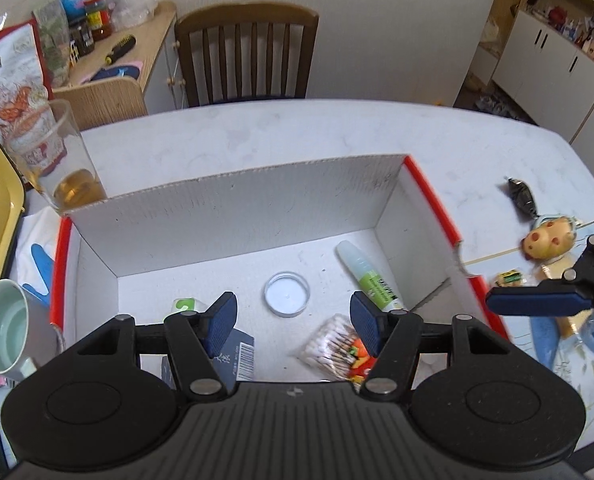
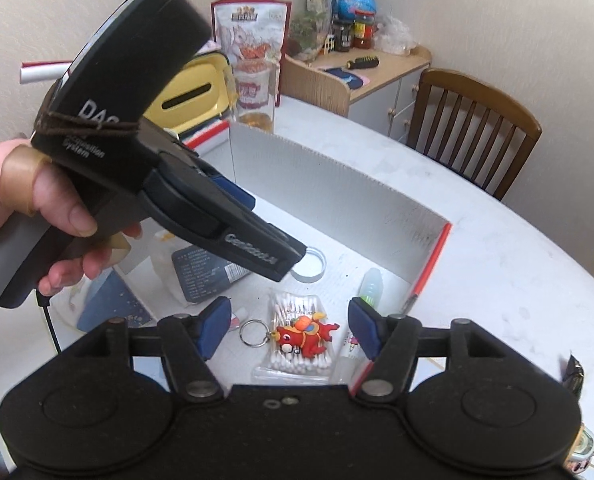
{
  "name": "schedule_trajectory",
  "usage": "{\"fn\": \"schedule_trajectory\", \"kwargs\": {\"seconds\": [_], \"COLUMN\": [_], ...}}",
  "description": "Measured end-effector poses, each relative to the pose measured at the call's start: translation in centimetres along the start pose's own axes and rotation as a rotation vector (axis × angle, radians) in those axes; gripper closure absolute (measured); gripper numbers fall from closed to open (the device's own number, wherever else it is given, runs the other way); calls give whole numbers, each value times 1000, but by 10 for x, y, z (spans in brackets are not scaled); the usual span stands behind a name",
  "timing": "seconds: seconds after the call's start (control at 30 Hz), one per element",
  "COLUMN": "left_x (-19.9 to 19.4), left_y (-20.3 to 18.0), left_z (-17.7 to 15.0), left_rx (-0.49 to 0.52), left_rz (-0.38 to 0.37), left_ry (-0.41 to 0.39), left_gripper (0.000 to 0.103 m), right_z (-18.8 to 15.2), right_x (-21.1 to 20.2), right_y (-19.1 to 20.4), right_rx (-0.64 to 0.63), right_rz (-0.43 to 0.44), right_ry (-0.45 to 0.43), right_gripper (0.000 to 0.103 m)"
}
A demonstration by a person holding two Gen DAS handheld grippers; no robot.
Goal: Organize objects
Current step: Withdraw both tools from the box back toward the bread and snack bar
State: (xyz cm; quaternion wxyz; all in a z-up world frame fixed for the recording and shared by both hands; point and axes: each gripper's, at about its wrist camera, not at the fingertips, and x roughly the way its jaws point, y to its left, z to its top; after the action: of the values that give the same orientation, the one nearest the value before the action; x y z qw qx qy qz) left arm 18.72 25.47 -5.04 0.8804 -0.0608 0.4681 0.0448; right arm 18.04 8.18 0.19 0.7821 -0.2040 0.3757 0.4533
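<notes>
Nearest to me, my left gripper (image 1: 293,320) has its blue pads spread with nothing between them, hanging over the open cardboard box (image 1: 233,204); my right gripper (image 2: 289,326) is likewise spread and empty, looking down over the box's near edge. I read both as clear of any load, poised above the box, so whatever goes in next has yet to be picked. Just below the right gripper lies the pack of cotton swabs (image 2: 295,336) with the red dragon keychain (image 2: 305,334) resting on top of it, its ring off to the left on the box floor. Beyond them sit the round clear lid (image 1: 287,294) near the middle and the green-labelled glue bottle (image 1: 371,280) lying tilted along the right wall, which I judge keeps it from rolling. A dark blue packet (image 2: 207,274) lies toward the left side, partly under the left gripper's body as the right wrist sees it. The floor between lid and far wall is bare, good room for more. Outside the red-edged right rim, a cheese-patterned toy (image 1: 549,242) and a dark wrapped sweet (image 1: 519,196) wait on the table (image 1: 257,132). Left of the box, a drinking glass (image 1: 63,160) stands close to the corner, a thing to swing wide of.
</notes>
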Motion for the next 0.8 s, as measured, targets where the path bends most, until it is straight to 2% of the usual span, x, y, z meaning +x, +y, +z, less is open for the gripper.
{"fn": "schedule_trajectory", "kwargs": {"seconds": [0.43,0.53,0.67,0.8], "left_x": [-51,-59,-69,-76], "left_y": [-40,-51,-66,-82], "left_z": [-15,-21,-31,-40], "left_rx": [27,32,29,31], "left_rz": [-40,-51,-63,-57], "left_ry": [-105,-118,-144,-171], "left_gripper": [42,41,33,30], "right_z": [-21,-32,-52,-79], "right_x": [-58,-73,-91,-108], "right_y": [-17,-23,-32,-45], "right_rx": [64,89,125,150], "right_rz": [24,36,37,13], "right_ry": [-81,-103,-120,-126], "right_gripper": [34,28,24,21]}}
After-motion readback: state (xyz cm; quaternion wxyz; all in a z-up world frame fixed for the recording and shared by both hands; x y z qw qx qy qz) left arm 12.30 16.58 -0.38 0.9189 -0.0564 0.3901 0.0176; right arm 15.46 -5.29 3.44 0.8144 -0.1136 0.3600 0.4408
